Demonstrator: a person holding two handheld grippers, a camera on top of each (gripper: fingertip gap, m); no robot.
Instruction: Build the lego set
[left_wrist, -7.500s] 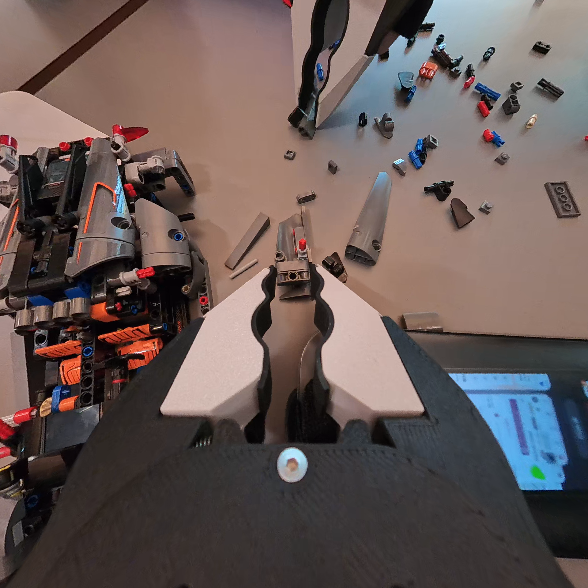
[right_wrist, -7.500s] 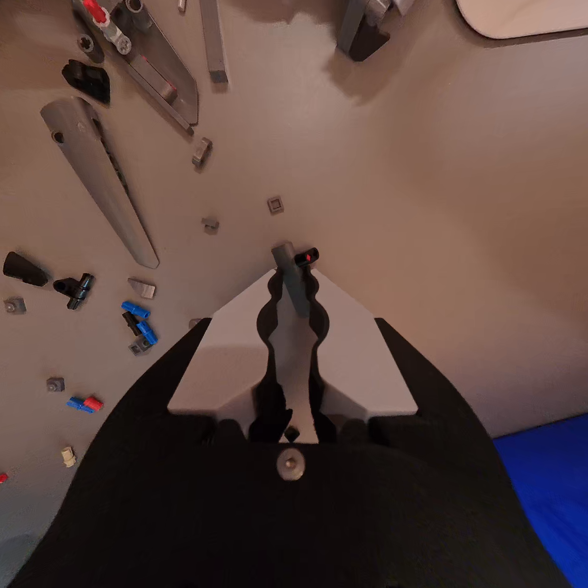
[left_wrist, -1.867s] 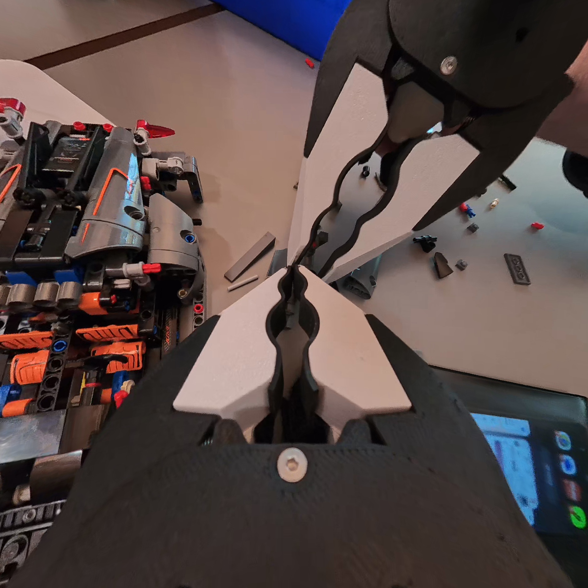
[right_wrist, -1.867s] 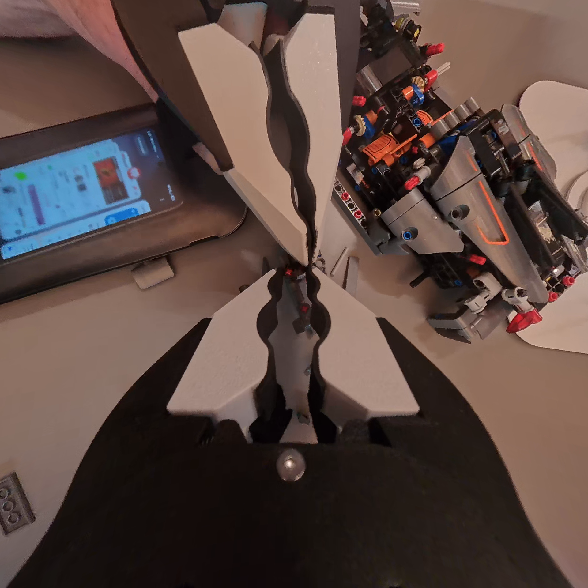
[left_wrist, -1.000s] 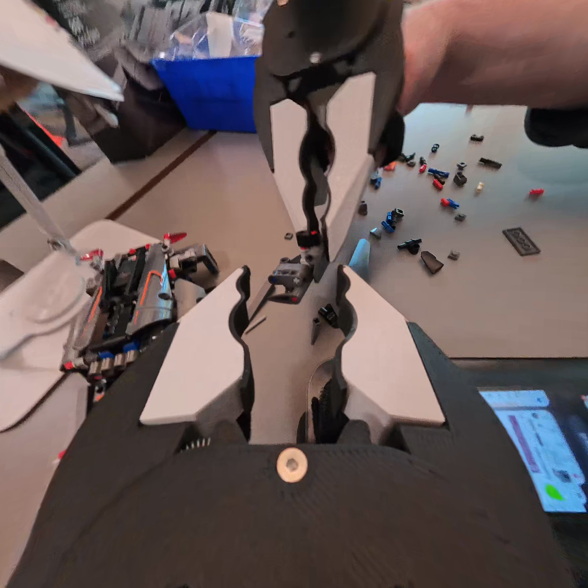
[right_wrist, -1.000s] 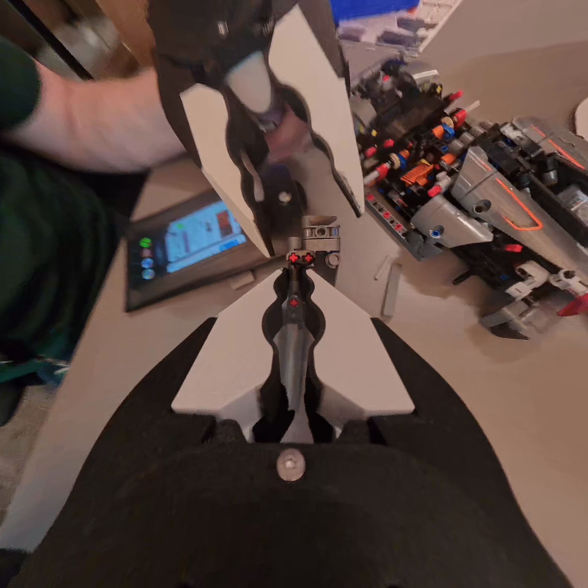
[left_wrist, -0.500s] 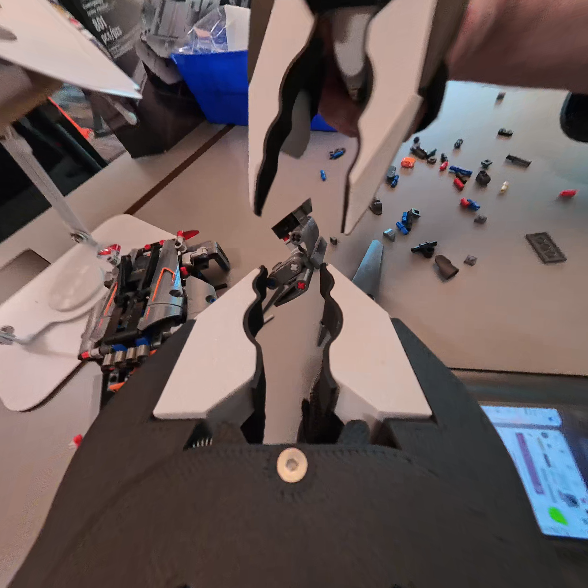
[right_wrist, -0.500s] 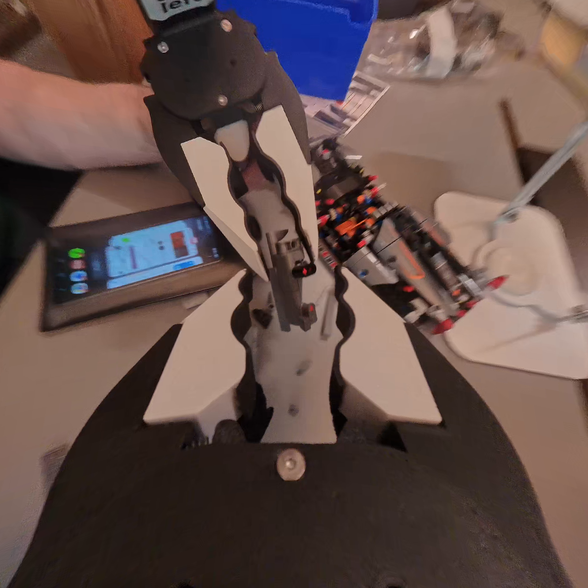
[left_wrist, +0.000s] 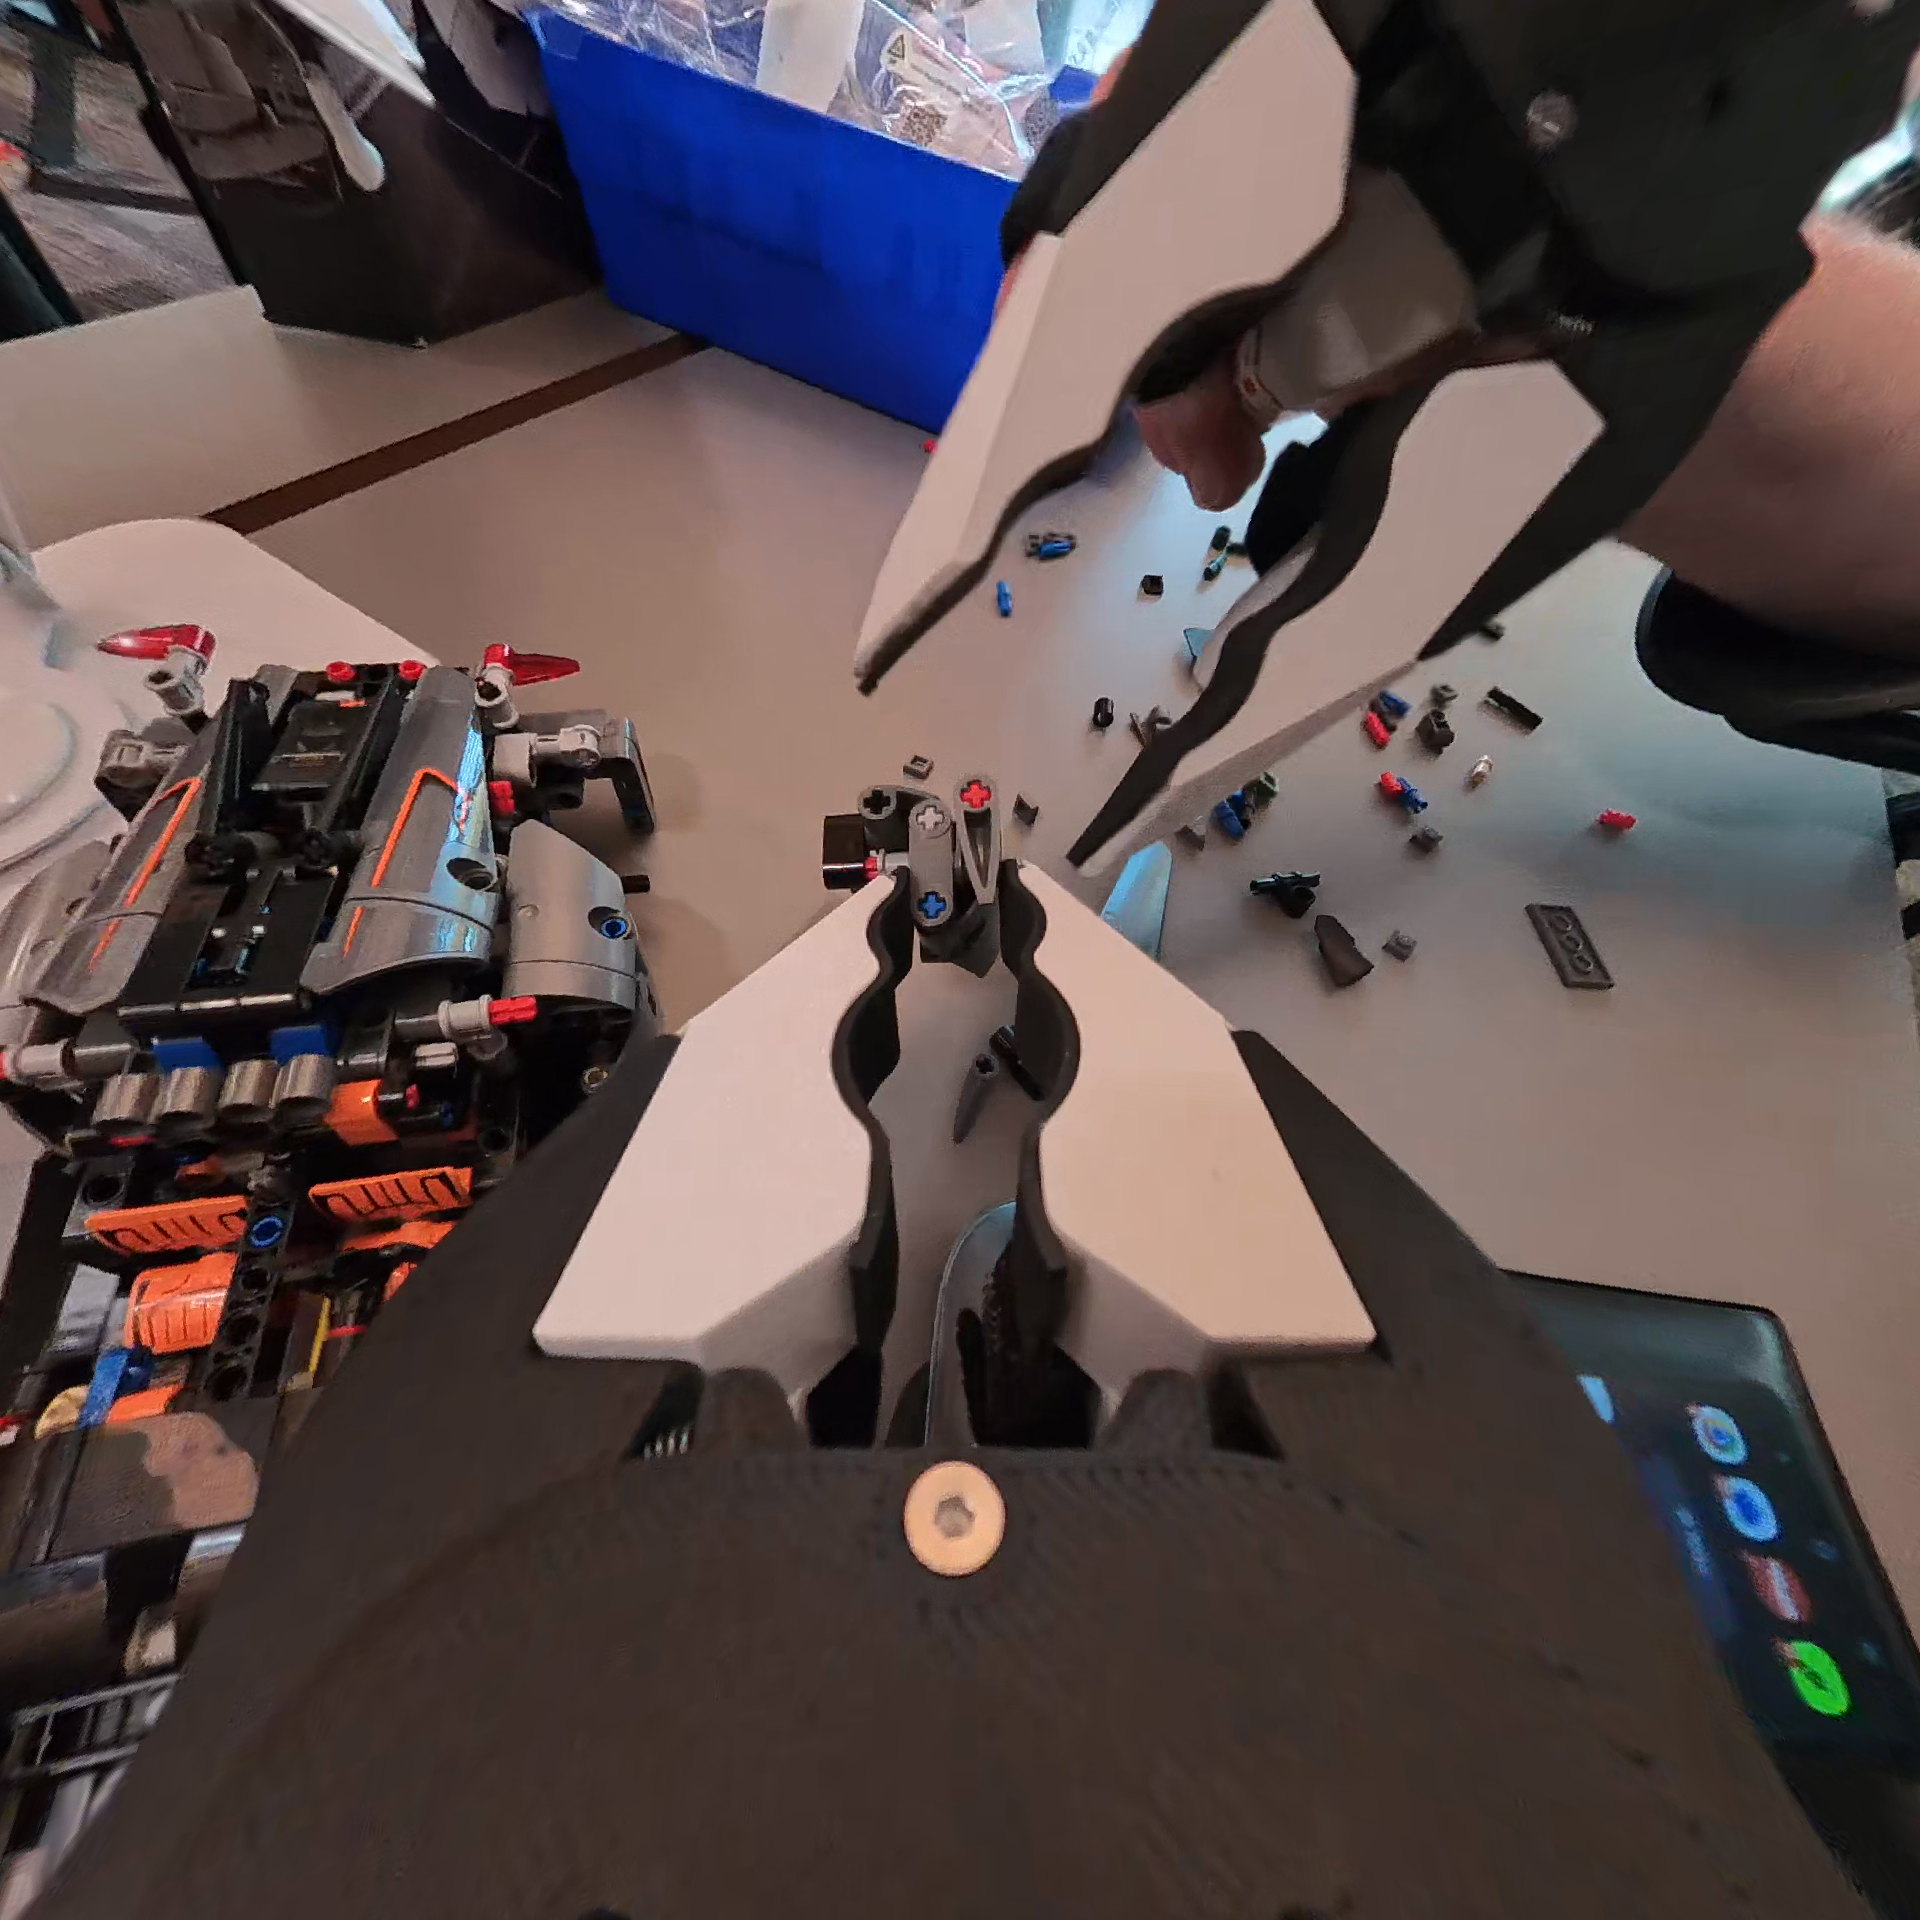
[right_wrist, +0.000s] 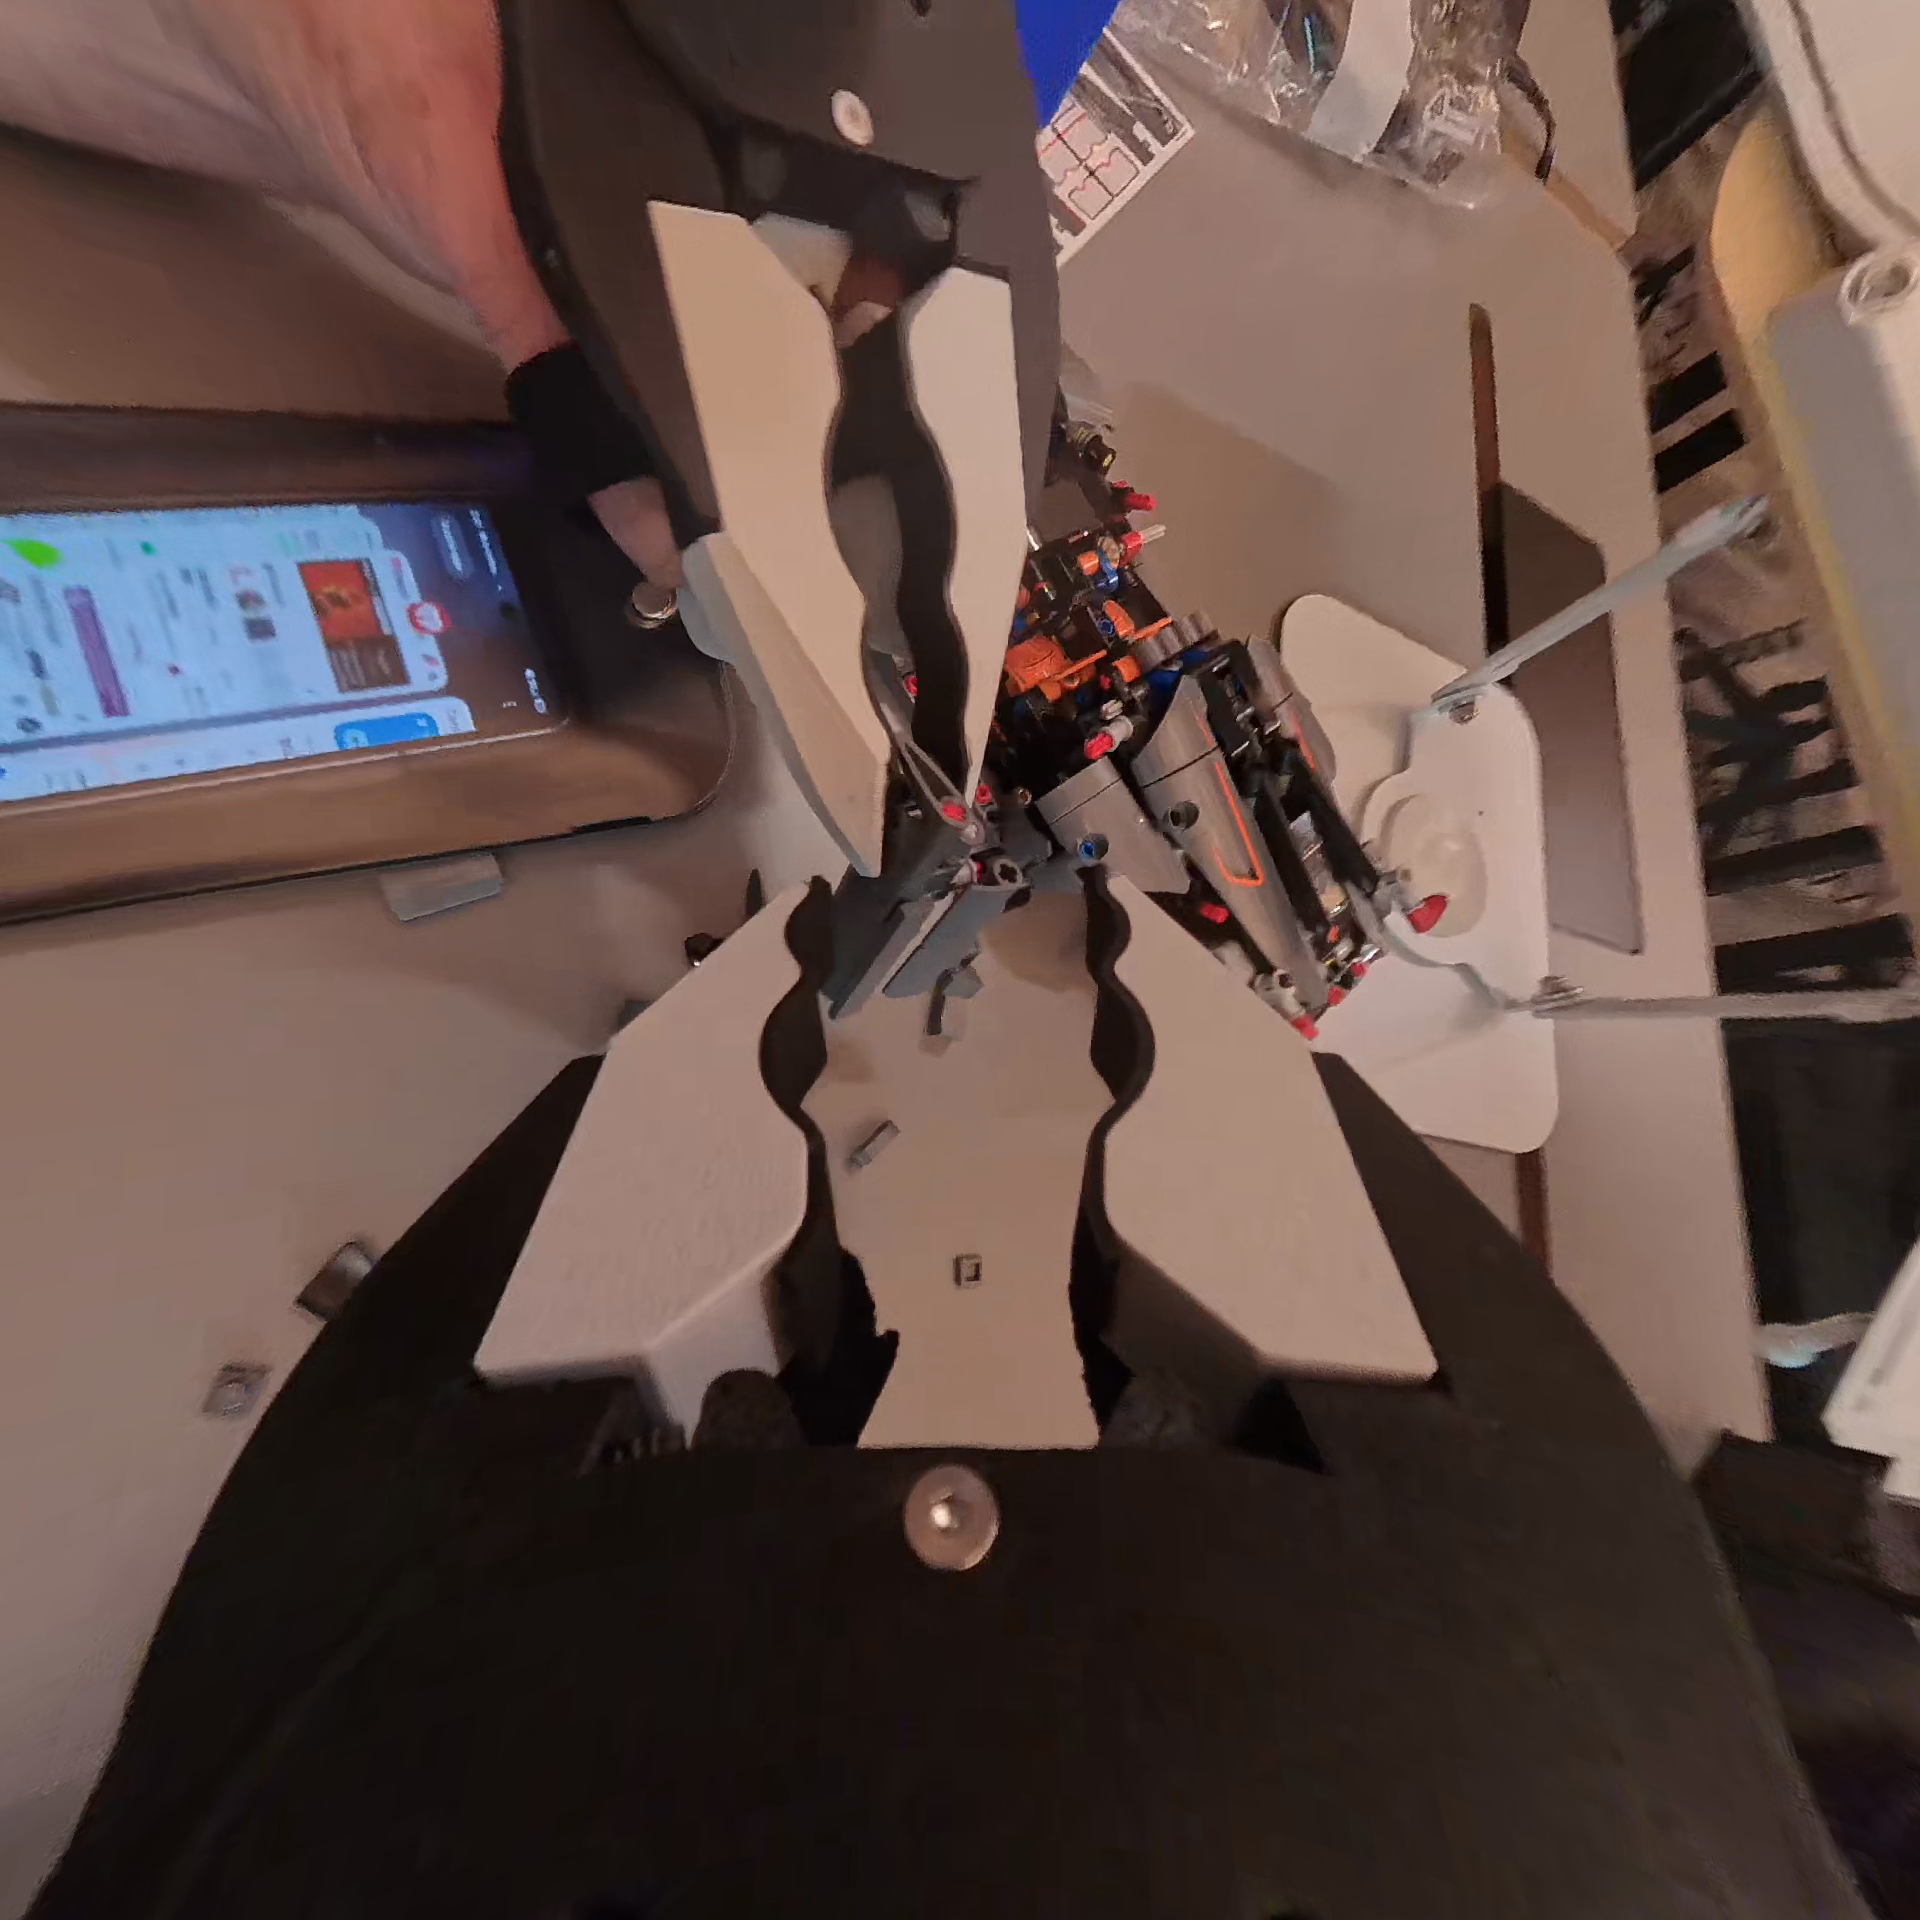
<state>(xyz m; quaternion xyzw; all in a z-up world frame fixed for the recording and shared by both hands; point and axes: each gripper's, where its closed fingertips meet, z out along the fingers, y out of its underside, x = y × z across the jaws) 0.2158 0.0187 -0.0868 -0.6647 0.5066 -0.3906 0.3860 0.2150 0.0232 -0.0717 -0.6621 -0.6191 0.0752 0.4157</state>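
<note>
1. The left tool (left_wrist: 954, 883) is clamped on a small grey sub-assembly (left_wrist: 940, 847) at its fingertips. The piece carries red, blue and grey cross-axle ends and a black connector on its left side, and it is lifted clear of the counter (left_wrist: 675, 499).
2. The right tool (right_wrist: 951, 904) has its fingers spread wide apart and grips nothing. In the left wrist view it hangs above and to the right of the held piece, not touching it.
3. In the right wrist view the sub-assembly (right_wrist: 925, 894) sits just ahead of the gap between the right tool's fingertips, pinched by the left tool from above.
4. The large grey, black and orange lego model (left_wrist: 301, 935) rests on the counter to the left of the left tool.
5. Loose lego parts (left_wrist: 1340, 831), blue, red, black and grey, lie scattered on the counter beyond and to the right.
6. A tablet (right_wrist: 260, 644) with a lit screen lies at the near counter edge.
7. A blue bin (left_wrist: 769, 218) stands at the far side.
</note>
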